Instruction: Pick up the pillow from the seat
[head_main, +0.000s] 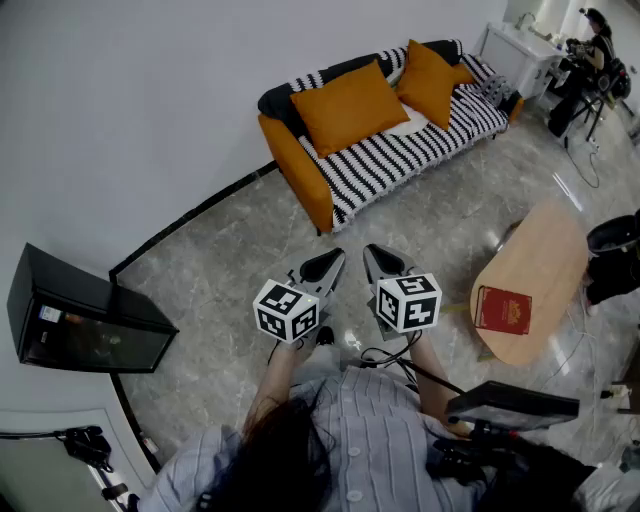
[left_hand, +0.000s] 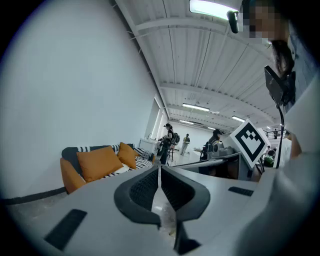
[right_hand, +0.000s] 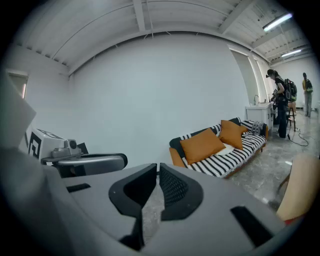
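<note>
- Pillows sit on the sofa: a large orange pillow (head_main: 349, 107) leans against the backrest near the sofa's closer end. A smaller orange pillow (head_main: 428, 80) stands farther along, toward the far end.
- Which of the two the task means I cannot tell; the large one seems likelier, being closer.
- Its long side runs along the length of the sofa (head_main: 300, 170), and it stands upright on the striped cover against the back.
- From the grippers it lies ahead across the bare marble floor, well apart from both. Nothing is within reach, so the step in hand is probably the approach.
- The left gripper (head_main: 325, 266) and right gripper (head_main: 385, 262) are held side by side before the person's chest. Each has its jaws together with nothing between them.
- In the left gripper view the pillow shows left of the jaws, and in the right gripper view right of them. So neither tool aims at it, and neither hand is plainly nearer.
- Off to the right stands an oval wooden table (head_main: 540, 250) with a red book (head_main: 503, 309) on it. A black cabinet (head_main: 80, 320) sits by the left wall.
</note>
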